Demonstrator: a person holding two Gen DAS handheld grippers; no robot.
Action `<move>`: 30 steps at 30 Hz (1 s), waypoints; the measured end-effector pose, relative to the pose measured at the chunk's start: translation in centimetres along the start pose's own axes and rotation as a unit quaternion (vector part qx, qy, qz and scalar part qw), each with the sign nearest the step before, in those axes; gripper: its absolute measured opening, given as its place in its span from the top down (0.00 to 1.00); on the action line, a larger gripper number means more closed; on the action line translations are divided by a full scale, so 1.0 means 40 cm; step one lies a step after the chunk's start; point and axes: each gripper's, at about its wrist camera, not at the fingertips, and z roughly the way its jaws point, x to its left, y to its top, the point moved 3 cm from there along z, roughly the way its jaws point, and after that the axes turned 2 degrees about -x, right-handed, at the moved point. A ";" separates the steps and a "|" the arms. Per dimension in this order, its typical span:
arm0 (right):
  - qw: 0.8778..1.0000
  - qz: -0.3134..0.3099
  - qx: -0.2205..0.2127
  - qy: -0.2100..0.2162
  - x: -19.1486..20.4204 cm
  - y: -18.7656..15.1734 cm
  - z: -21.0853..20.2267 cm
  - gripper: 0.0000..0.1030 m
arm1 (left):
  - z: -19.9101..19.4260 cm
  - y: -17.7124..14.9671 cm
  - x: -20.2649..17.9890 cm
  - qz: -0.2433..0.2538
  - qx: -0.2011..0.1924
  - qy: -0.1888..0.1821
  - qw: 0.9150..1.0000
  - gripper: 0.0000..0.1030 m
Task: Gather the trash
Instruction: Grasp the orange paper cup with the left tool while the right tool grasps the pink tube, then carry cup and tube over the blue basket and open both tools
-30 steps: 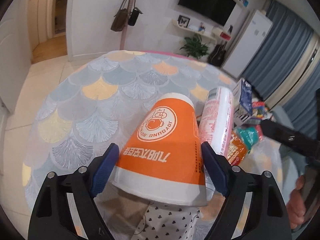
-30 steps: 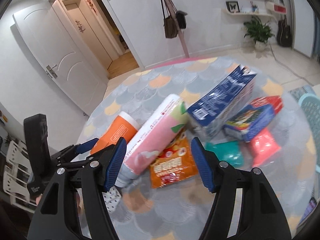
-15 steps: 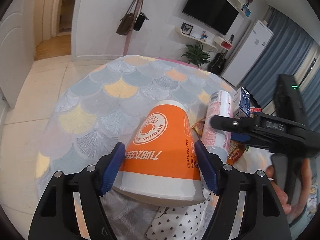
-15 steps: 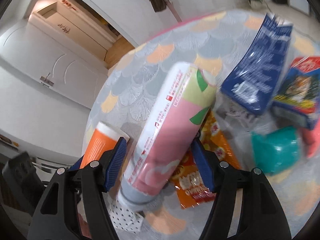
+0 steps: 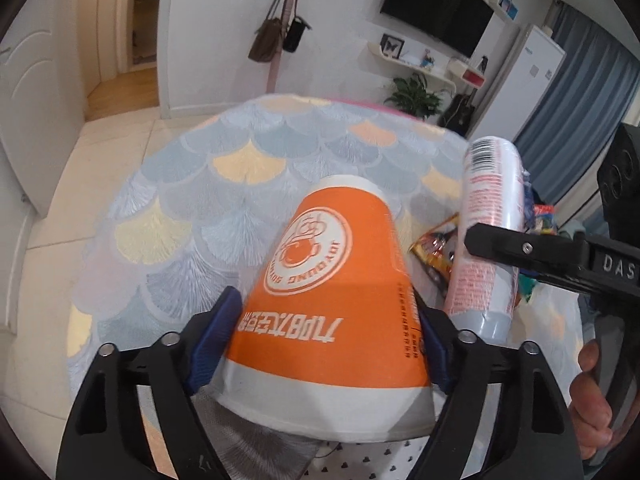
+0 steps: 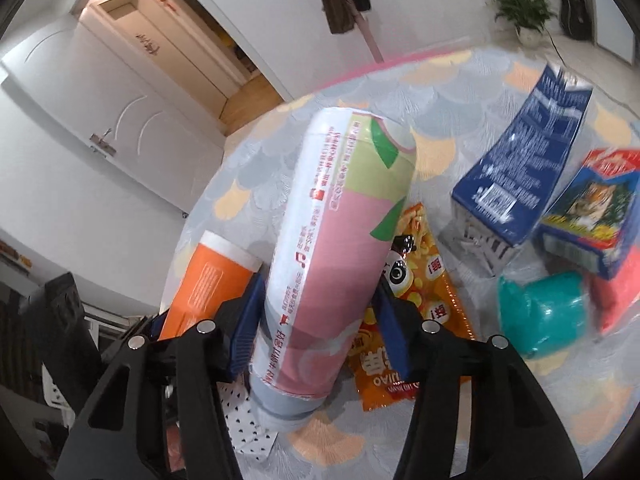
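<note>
The orange paper cup (image 5: 336, 292) is lying on its side between the blue pads of the left gripper (image 5: 324, 344), its wide white rim toward the camera and its narrow base pointing away across the scallop-patterned tablecloth (image 5: 224, 168). Both pads are pressing against the cup's flanks near the rim end, so the fingers are pinching the cup, though the jaws are easing apart slightly at this moment. Just beside the cup, on its right in the left wrist view, the pink bottle (image 6: 340, 248) is lying lengthwise between the fingers of the right gripper (image 6: 316, 332), its grey capped end toward the camera and its green-and-pink far end pointing out over the table. The right jaws are closing, and in the right wrist view both blue pads are sitting against the bottle's lower body, one on each side, pinching it. The bottle and the cup are lying side by side, nearly touching, with the right gripper's black finger crossing in front of the bottle in the left wrist view. Under the bottle's right side an orange snack packet (image 6: 420, 300) is lying flat. Farther right a blue carton (image 6: 520, 168) is standing tilted, with a blue and red box (image 6: 592, 216) just beside it, and a teal round object (image 6: 544, 316) near those. A white cloth with small black hearts (image 6: 244, 420) is lying at the near table edge beneath both grippers. A hand (image 5: 592, 408) is gripping the right gripper's handle at the right edge of the left wrist view.
</note>
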 end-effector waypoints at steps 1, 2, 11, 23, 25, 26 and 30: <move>1.000 -0.008 -0.008 -0.002 0.004 0.001 -0.015 0.52 | -0.008 0.002 0.000 -0.004 -0.005 -0.006 1.000 0.31; 1.000 -0.013 -0.014 -0.002 0.006 0.001 -0.029 0.53 | -0.020 0.008 -0.001 -0.009 -0.012 -0.014 1.000 0.33; 0.995 -0.057 -0.076 0.007 0.038 0.007 -0.168 0.56 | -0.085 0.038 -0.027 -0.013 -0.041 -0.018 0.999 0.45; 0.984 -0.038 -0.171 -0.014 -0.044 0.001 -0.372 0.56 | -0.217 0.090 -0.151 -0.006 -0.120 -0.109 0.987 0.45; 0.981 -0.026 -0.190 -0.021 -0.078 0.005 -0.413 0.56 | -0.222 0.102 -0.201 0.008 -0.127 -0.119 0.985 0.45; 0.980 -0.019 -0.199 -0.023 -0.097 0.008 -0.433 0.56 | -0.223 0.111 -0.239 0.017 -0.130 -0.128 0.983 0.45; 0.972 0.012 -0.233 -0.039 -0.187 0.012 -0.519 0.56 | -0.207 0.141 -0.360 0.044 -0.133 -0.161 0.977 0.45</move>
